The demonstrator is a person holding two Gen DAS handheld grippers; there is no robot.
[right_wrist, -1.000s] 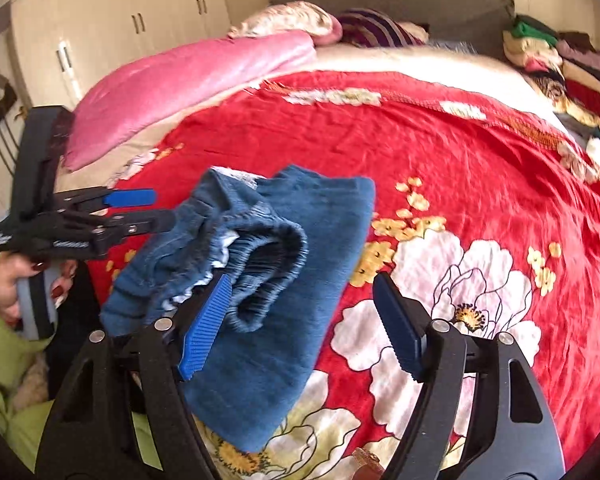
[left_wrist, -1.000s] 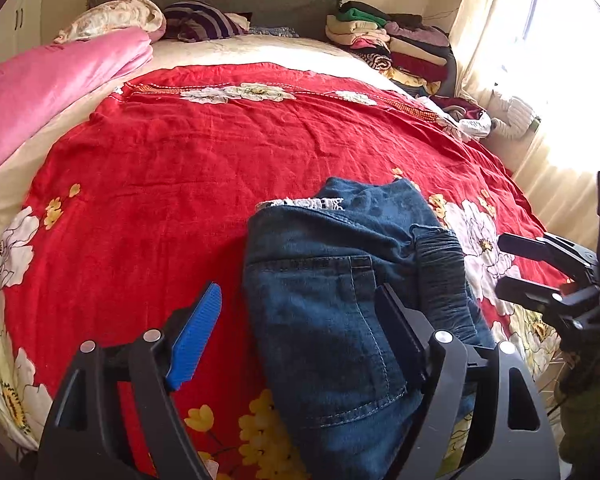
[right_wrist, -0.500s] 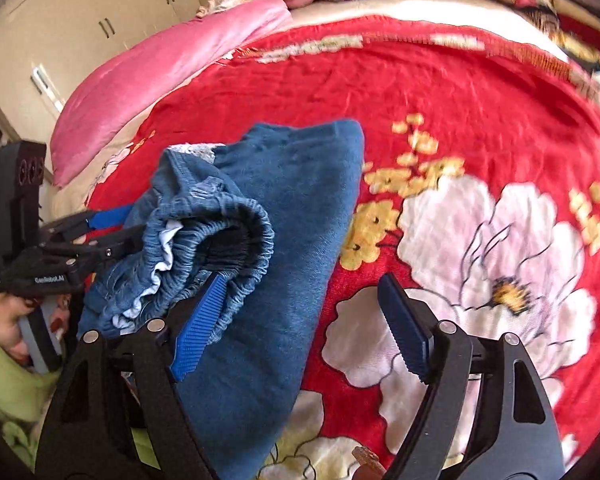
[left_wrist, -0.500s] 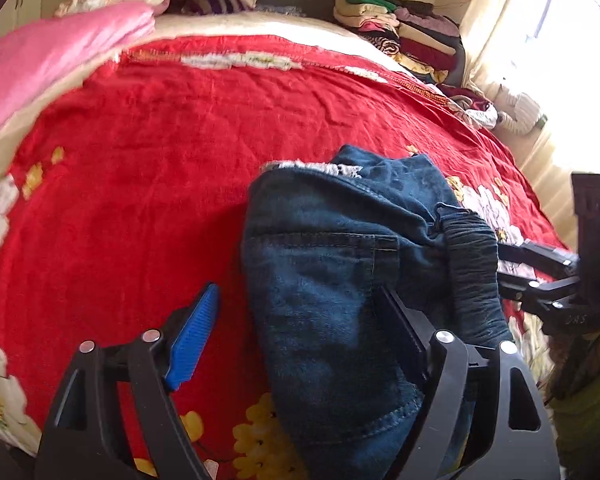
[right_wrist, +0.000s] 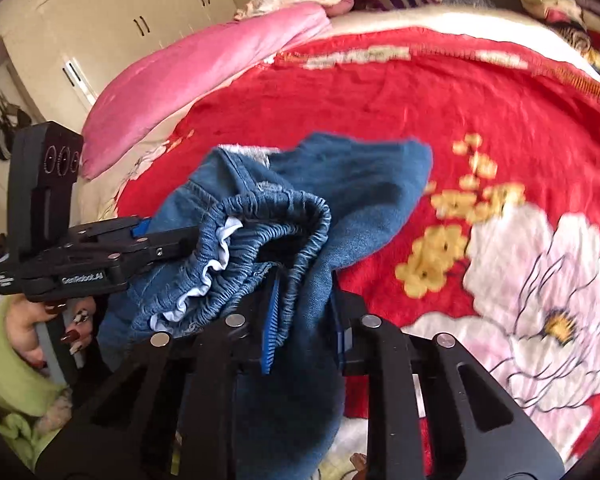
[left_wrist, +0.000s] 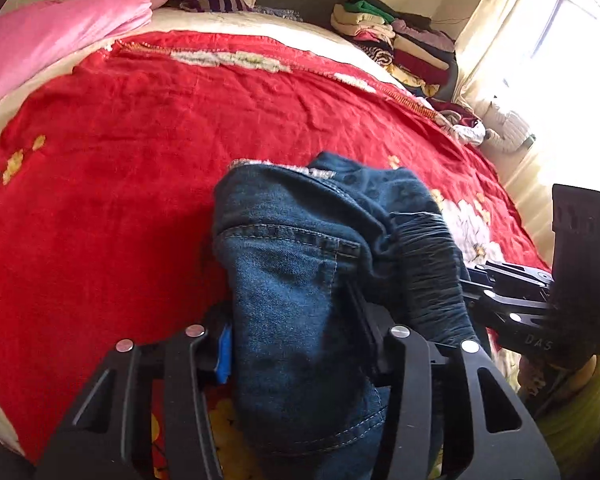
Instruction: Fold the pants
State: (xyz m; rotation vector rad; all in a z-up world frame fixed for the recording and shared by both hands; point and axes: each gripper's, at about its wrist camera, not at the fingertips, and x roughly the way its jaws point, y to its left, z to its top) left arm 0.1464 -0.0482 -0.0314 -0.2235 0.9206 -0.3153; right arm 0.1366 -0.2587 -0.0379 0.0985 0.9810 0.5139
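Note:
Blue denim pants (left_wrist: 300, 280) lie folded in a bundle on the red flowered bedspread (left_wrist: 120, 160) near the bed's front edge. My left gripper (left_wrist: 296, 340) is shut on the pants' left side, near the back pocket. My right gripper (right_wrist: 304, 320) is shut on the pants' right side, beside the elastic waistband (right_wrist: 268, 224). The pants also show in the right wrist view (right_wrist: 360, 176). Each gripper shows in the other's view: the right gripper (left_wrist: 512, 292) at the right, the left gripper (right_wrist: 152, 244) at the left.
A pink quilt (left_wrist: 40, 44) and pillows lie at the bed's far left. A stack of folded clothes (left_wrist: 400, 40) stands at the far right by the headboard. A curtained window (left_wrist: 540, 60) is at the right. Cupboards (right_wrist: 120, 20) stand left of the bed.
Both grippers were open around the pants' edges and have closed onto the denim. Both moved in closer to the bundle.

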